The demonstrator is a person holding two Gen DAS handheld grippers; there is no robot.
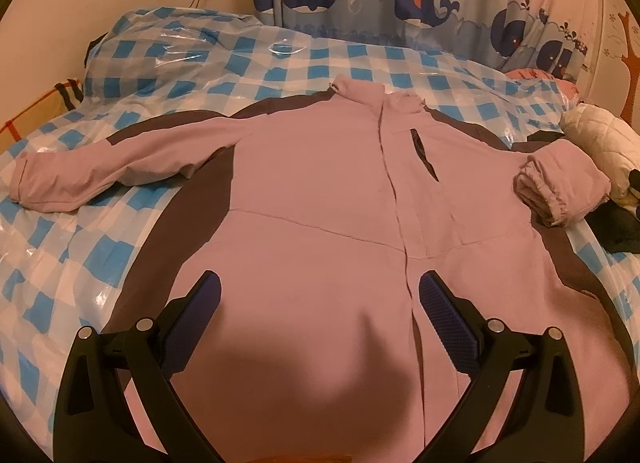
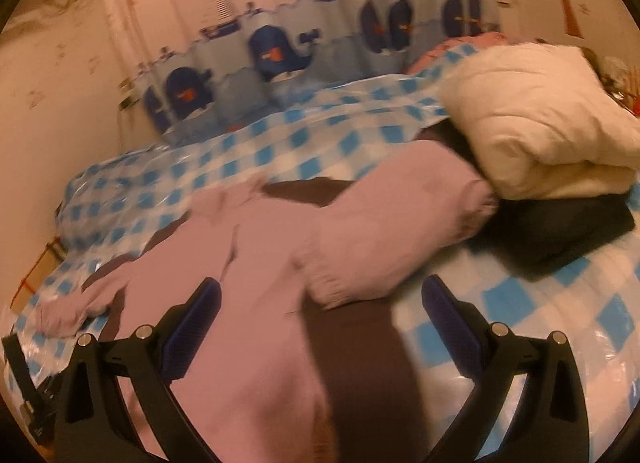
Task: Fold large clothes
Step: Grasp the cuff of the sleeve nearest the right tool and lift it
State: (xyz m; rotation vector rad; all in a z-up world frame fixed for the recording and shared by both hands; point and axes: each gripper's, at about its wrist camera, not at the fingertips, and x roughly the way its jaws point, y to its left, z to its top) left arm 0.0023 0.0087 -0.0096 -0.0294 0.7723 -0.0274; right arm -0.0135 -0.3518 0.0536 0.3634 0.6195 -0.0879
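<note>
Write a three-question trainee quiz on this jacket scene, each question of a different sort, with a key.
1. True or false: the jacket lies spread front up on the bed.
2. Which sleeve is bunched up on itself?
A. the left sleeve
B. the right sleeve
C. neither
3. Fill in: both the left gripper and the right gripper are ____ and hold nothing.

Key: 1 true; 2 B; 3 open.
</note>
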